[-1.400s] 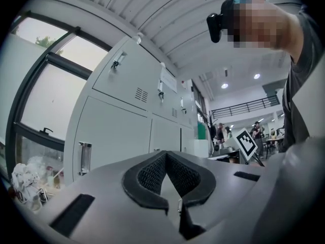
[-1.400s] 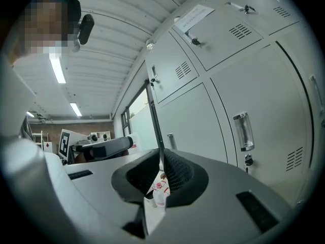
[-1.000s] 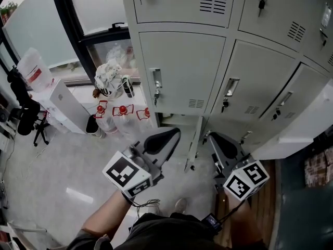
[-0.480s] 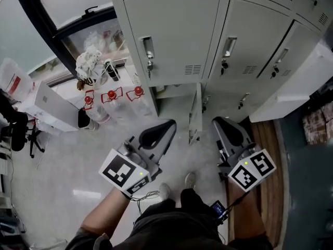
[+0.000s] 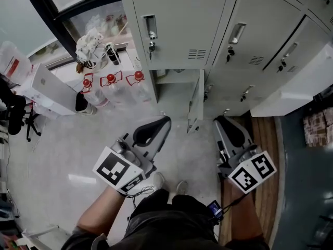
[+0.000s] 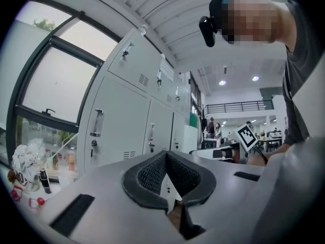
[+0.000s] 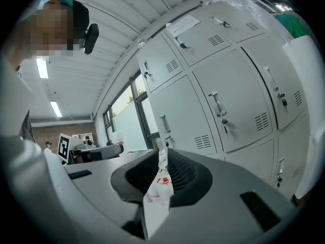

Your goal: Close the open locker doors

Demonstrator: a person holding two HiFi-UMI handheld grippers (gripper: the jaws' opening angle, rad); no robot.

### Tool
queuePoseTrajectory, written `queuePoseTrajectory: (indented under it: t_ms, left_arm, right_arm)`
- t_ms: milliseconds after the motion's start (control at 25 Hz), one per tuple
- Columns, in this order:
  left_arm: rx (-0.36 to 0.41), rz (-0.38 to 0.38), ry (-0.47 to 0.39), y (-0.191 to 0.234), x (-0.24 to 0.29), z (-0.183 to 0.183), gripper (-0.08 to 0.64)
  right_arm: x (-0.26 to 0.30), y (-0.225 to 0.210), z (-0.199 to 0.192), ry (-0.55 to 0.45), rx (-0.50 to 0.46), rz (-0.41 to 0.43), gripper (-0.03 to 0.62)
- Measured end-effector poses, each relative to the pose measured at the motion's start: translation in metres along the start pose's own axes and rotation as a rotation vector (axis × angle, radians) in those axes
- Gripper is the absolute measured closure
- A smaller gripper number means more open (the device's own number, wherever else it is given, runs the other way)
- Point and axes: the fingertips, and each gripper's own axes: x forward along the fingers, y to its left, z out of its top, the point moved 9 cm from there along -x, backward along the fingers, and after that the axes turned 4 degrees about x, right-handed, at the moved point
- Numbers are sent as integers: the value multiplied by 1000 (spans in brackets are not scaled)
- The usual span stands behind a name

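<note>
The grey lockers (image 5: 182, 20) fill the top of the head view. One bottom door (image 5: 196, 102) stands open, edge-on, swung out over the floor toward me, with its open compartment (image 5: 174, 79) to its left. My left gripper (image 5: 162, 120) is shut and empty, low over the floor just left of that door's free edge and not touching it. My right gripper (image 5: 221, 122) is also shut and empty, to the right of the door. In the left gripper view the gripper (image 6: 166, 154) points at closed locker fronts (image 6: 119, 126). In the right gripper view the gripper (image 7: 163, 154) faces the lockers (image 7: 213, 100).
Red-capped water bottles (image 5: 110, 87) stand on the floor left of the lockers, beside a white box (image 5: 49, 90) and a bag of items (image 5: 91, 43). A white counter (image 5: 296, 95) juts out at right above a wooden floor strip (image 5: 265, 139). My feet (image 5: 167, 181) are below the grippers.
The head view has dipped lower, so the lockers have slid up the picture. Both grippers stay shut, low in front of the open bottom door, which has not moved.
</note>
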Motion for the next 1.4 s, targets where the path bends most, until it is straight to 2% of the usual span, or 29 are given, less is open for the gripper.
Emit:
queuePoseTrajectory:
  t_ms: [320,560,640,760,800,920,960,1040,1240,1400]
  left_arm:
    - [-25,102,22,-12,15,-60,551]
    - [-21,101,31,11,28,-104,549]
    - [-18,92,27,28,34,-76,549]
    - [-10,61,31,52,46,-13,549]
    - [-7,51,31,58,49,22,549]
    - [12,42,35,75,59,168,549]
    - [19,41,36,79,63,195,549]
    - [29,31,23,86,69,201,549]
    - [62,8,-31,94,82,149,549]
    - [81,-4,-70,88,85,123,549]
  right_arm:
    - [-1,-48,-42,54,-19,85,575]
    - [12,-83,-95,76,28,92,574]
    - [17,-79,-69,68,31,88,574]
    - [20,-61,-5,44,13,65,574]
    - [20,-49,30,34,10,54,574]
    - [16,2,172,1,12,33,574]
    - [16,11,199,-10,11,30,574]
    - [18,13,207,-35,-1,36,574]
    - [22,2,167,-108,-52,78,574]
    - [23,0,146,-136,-89,99,574]
